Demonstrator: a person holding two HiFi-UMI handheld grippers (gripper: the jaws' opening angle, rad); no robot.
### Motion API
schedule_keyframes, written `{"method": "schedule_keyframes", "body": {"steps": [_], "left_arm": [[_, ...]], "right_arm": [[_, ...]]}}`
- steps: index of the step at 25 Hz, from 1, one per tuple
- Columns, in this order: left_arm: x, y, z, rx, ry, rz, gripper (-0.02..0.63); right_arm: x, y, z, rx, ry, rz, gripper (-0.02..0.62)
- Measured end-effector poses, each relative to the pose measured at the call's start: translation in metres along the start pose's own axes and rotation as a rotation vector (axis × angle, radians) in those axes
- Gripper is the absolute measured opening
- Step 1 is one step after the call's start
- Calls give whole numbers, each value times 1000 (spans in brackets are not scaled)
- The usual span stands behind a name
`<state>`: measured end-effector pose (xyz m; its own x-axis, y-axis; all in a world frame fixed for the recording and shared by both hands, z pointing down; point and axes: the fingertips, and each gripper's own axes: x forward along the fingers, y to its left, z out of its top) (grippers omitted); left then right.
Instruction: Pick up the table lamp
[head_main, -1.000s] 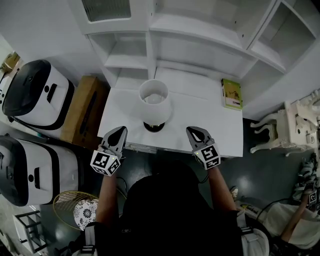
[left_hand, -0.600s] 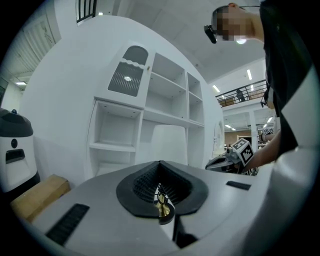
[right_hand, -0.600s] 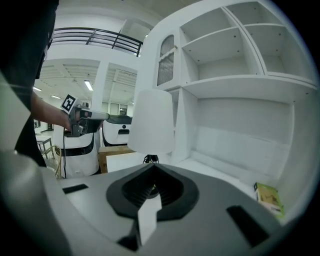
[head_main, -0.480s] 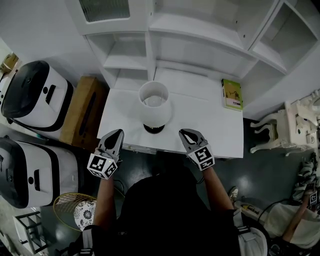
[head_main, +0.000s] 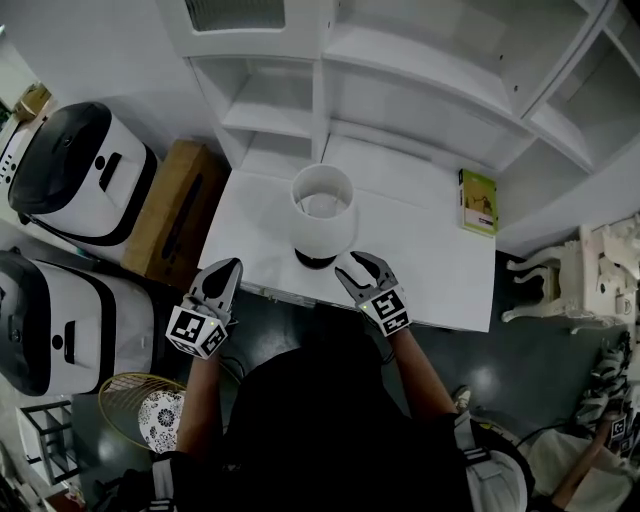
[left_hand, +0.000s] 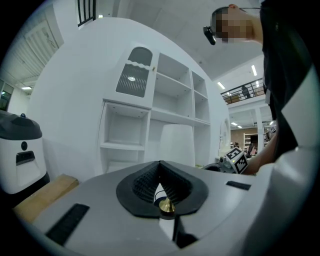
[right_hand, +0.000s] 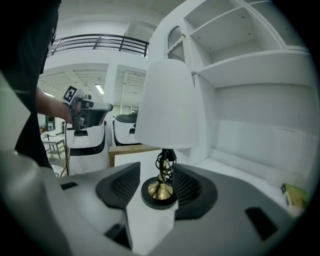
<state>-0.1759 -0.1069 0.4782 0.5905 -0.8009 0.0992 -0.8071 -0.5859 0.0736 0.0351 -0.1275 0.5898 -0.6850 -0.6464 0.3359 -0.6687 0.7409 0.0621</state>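
The table lamp has a white shade (head_main: 322, 208), a brass stem and a round black base (head_main: 316, 262); it stands near the front edge of the white desk (head_main: 430, 270). My right gripper (head_main: 354, 264) is just right of the base, and its jaws are opening. In the right gripper view the base (right_hand: 160, 195) sits between the two pads (right_hand: 122, 184) without touching them, under the shade (right_hand: 167, 105). My left gripper (head_main: 228, 268) hovers off the desk's front left corner, shut and empty. In the left gripper view its tips (left_hand: 160, 165) meet and the shade (left_hand: 176, 145) stands beyond.
A green book (head_main: 478, 200) lies at the desk's back right. White shelves (head_main: 400, 90) rise behind the desk. Two white-and-black machines (head_main: 80, 170) and a cardboard box (head_main: 180, 210) stand on the left. A white ornate stool (head_main: 600, 270) is at the right.
My right gripper has moved left and forward to the lamp's base, and its jaws have gone from shut to apart. The left gripper has barely shifted.
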Motion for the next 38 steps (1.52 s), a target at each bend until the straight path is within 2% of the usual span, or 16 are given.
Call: {"method": "schedule_keyframes", "body": {"steps": [2, 13, 18, 28, 33, 38], "left_arm": [[-5, 4, -1, 0, 6, 15, 9], [-38, 22, -12, -30, 39, 100, 9], [-53, 27, -21, -47, 61, 155, 10], [-68, 29, -27, -54, 85, 220, 11], [-71, 27, -34, -67, 102, 243, 10], [-70, 28, -36, -72, 118, 254, 10]], "right_arm": [[13, 4, -5, -3, 11, 23, 209], [55, 14, -7, -15, 38, 85, 222], [71, 14, -6, -15, 34, 91, 249], [98, -2, 5, -15, -40, 13, 250], [107, -3, -5, -33, -13, 22, 250], [115, -3, -3, -27, -37, 30, 249]]}}
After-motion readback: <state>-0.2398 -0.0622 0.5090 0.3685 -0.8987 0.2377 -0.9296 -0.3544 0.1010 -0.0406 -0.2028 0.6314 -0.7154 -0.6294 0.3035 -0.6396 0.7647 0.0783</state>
